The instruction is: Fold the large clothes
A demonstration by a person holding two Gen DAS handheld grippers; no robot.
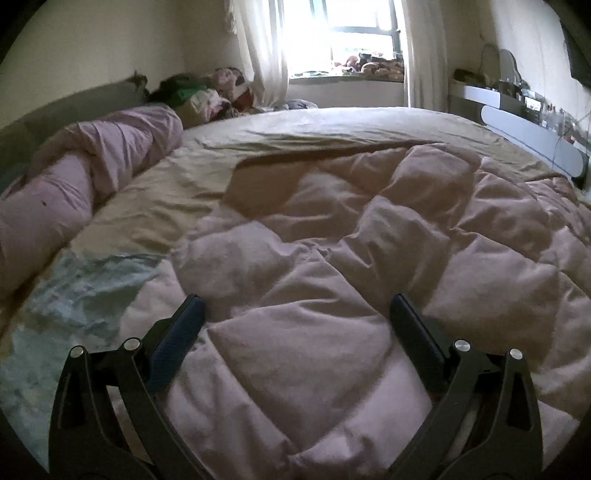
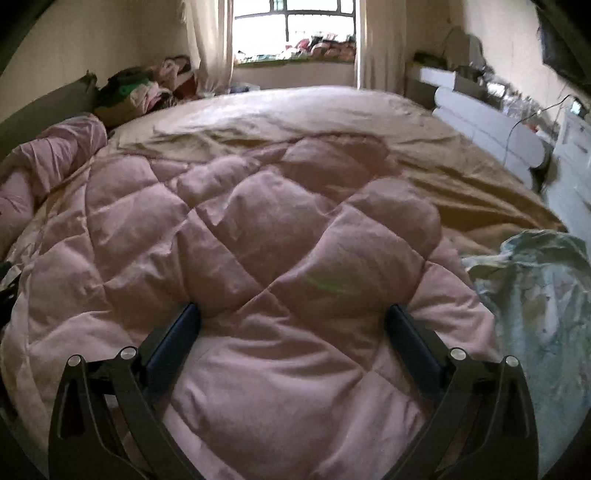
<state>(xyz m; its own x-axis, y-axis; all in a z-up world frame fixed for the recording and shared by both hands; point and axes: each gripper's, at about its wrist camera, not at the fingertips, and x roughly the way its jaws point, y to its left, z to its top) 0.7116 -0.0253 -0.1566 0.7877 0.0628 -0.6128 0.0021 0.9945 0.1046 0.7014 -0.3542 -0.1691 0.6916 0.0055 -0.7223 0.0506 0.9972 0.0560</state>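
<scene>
1. Quilted pink garment (image 1: 332, 266) (image 2: 258, 258) — a large padded piece, spread rumpled over the near half of the bed (image 1: 332, 125) (image 2: 461, 177), on a tan sheet.
2. Left gripper (image 1: 295, 314): jaws wide apart, holding nothing, poised just above the padding at 6 o'clock in the left wrist view; contact cannot be told.
3. Right gripper (image 2: 291, 314): jaws likewise spread and empty, over the garment's near edge at 6 o'clock.
4. Pale blue patterned cloth (image 1: 74, 295) (image 2: 535, 295) — crumpled just beside the garment, at 8 o'clock in the left view and 4 o'clock in the right.
5. Rolled lilac bedding (image 1: 92, 166) (image 2: 48, 155) lies along the bed's side at 10 o'clock.
6. Bright window (image 1: 347, 33) (image 2: 295, 22) between curtains at 12 o'clock.
</scene>
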